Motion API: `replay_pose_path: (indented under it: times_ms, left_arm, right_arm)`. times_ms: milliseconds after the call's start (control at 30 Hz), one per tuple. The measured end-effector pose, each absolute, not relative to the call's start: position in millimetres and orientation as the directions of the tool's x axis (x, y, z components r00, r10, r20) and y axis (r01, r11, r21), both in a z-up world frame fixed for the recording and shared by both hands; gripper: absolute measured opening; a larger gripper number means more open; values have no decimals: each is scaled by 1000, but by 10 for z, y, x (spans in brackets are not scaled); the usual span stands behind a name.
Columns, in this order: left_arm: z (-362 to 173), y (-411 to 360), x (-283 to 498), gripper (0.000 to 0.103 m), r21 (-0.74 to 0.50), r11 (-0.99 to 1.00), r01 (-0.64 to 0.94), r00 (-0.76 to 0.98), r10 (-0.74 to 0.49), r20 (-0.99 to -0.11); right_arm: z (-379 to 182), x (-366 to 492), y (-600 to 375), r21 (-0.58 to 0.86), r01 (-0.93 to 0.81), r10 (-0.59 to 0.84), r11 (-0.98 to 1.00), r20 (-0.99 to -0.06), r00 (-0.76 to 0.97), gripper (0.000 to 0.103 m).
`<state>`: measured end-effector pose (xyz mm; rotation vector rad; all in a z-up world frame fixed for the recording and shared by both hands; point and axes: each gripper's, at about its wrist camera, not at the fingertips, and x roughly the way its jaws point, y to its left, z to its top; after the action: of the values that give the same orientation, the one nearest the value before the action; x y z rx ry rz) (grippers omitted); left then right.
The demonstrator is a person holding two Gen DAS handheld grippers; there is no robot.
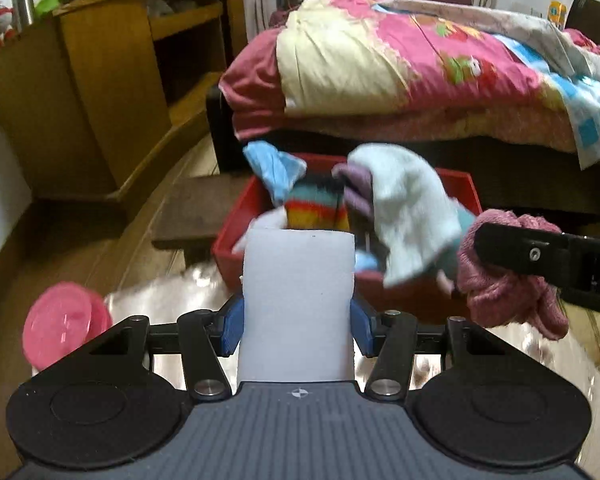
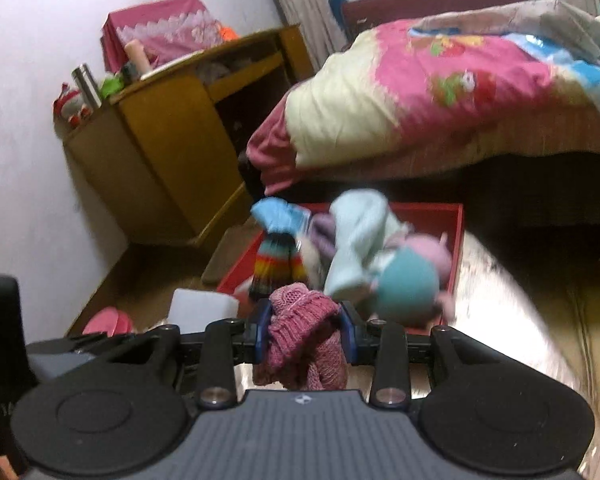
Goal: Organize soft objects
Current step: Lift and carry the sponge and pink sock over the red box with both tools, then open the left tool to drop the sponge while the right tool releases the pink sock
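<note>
1. My left gripper [image 1: 298, 320] has its fingers clamped on a white rectangular foam block [image 1: 298, 300].
2. My right gripper [image 2: 305, 334] pinches a pink knitted hat [image 2: 300, 320] before the red tray [image 2: 456, 248] of soft clothes.

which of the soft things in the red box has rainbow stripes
The striped sock at the left end of the red box, just below the light blue sock. The other pieces in the box are plain: white, purple, teal or pink.

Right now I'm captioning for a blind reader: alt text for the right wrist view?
The right gripper pinches a pink knitted garment just short of a red box heaped with soft toys and socks, a quilt-covered bed behind.
</note>
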<state>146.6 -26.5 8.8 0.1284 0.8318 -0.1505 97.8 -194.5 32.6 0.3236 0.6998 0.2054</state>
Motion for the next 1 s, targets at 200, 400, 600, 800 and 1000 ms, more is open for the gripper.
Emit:
replay_pose_path:
  times_ms: [200,400,600,800,1000]
  left_arm:
    - [197,-353,2025,54,67,982,177,684,-74,-726]
    - [215,-494,2532,54,118,976,182,691,-42,-721]
    - [152,-732,3013,56,126,966,227,656,-56,-752]
    - [-140,-1008,3303,71,124,951,283,577,-65,-814]
    - [-210,-936,3307,81,65,966,250,553,-87,-828]
  right_arm:
    - [390,1459,-2075,341,-42,246,939,-583,774,11]
    - [279,1988,-2126,349,-21,237,937,-589,772,11]
    - [72,2279,-2159,306,14,189,952,-622,760,12]
    - [-196,2438,-2252,332,55,188,942,-657,730,24]
    - [-223,2355,-2405,337,101,151,936,-643,751,42]
